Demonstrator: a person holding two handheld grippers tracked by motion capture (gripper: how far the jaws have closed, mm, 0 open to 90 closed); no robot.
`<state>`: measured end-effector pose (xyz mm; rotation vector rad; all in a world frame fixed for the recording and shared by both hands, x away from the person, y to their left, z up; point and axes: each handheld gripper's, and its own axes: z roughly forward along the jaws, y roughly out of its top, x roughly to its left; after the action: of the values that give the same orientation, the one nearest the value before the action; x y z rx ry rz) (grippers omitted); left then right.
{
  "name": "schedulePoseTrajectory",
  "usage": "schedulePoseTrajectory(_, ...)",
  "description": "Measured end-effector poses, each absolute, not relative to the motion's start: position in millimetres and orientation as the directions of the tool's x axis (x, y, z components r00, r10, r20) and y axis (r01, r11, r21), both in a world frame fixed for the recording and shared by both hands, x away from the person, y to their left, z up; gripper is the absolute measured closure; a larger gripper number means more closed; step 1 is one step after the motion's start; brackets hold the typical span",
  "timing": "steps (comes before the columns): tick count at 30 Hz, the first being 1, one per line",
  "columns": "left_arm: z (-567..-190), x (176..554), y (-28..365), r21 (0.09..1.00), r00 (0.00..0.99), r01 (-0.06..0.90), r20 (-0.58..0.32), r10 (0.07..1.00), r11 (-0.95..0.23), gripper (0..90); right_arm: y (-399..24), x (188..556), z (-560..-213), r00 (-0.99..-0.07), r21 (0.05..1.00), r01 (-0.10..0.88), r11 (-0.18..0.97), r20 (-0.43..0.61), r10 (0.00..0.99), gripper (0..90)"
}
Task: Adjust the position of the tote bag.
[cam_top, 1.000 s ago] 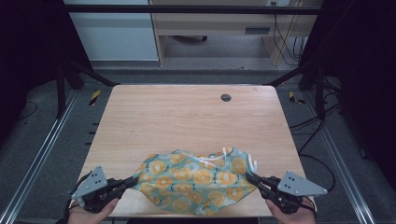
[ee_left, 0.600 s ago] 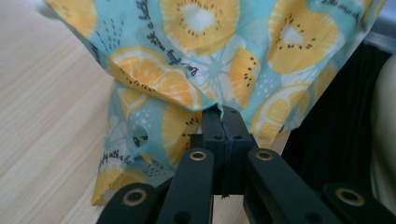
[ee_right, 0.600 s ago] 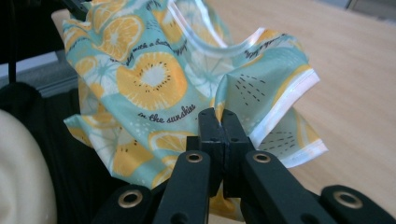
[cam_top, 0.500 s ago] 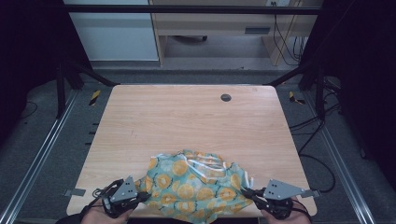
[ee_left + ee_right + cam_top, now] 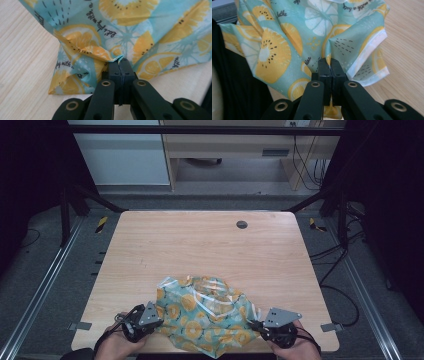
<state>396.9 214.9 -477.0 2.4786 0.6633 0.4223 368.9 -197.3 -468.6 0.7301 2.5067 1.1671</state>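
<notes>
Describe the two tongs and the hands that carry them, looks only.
Both tongs are black. The left tongs and right tongs each carry a grey three-cornered plate on top. Up close, the black link arms show brass-coloured rivets and end in blocky pads. A black cable trails by the left hand.

Left gripper (image 5: pixel 120 65) had its black jaws pressed together, pinching a thin edge of the cloth (image 5: pixel 130 27). The cloth was teal with yellow citrus slices and small script, creased and folded just left of the jaws, and rested on the light wood counter (image 5: pixel 22 57).
</notes>
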Motion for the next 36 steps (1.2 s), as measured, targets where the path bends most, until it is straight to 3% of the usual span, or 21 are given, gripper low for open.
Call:
schedulePoseTrajectory(14, -482.7, 443.0, 206.5, 0.578, 0.773, 0.419, 0.178, 0.609, -0.700, 90.0, -188.1, 380.5, -468.6, -0.829, 0.770, 0.324, 0.550, -0.049, 0.556, 87.4)
schedulePoseTrajectory(22, -483.3, 438.0, 206.2, 0.565, 0.779, 0.413, 0.187, 0.598, -0.714, 90.0, -197.3, 363.6, -448.1, -0.800, 0.820, 0.306, 0.484, -0.055, 0.598, 48.9)
schedulePoseTrajectory(25, -482.9, 434.8, 206.9, 0.567, 0.778, 0.414, 0.186, 0.600, -0.712, 90.0, -200.7, 363.6, -436.5, -0.786, 0.842, 0.300, 0.449, -0.049, 0.617, 43.4)
schedulePoseTrajectory(30, -481.6, 431.1, 209.8, 0.569, 0.778, 0.417, 0.179, 0.602, -0.708, 90.0, -192.2, 372.3, -417.3, -0.790, 0.855, 0.300, 0.423, -0.026, 0.613, 42.4)
schedulePoseTrajectory(36, -481.7, 430.9, 211.1, 0.567, 0.778, 0.423, 0.173, 0.604, -0.707, 90.0, -153.9, 393.2, -400.2, -0.809, 0.855, 0.273, 0.441, -0.044, 0.586, 48.6)
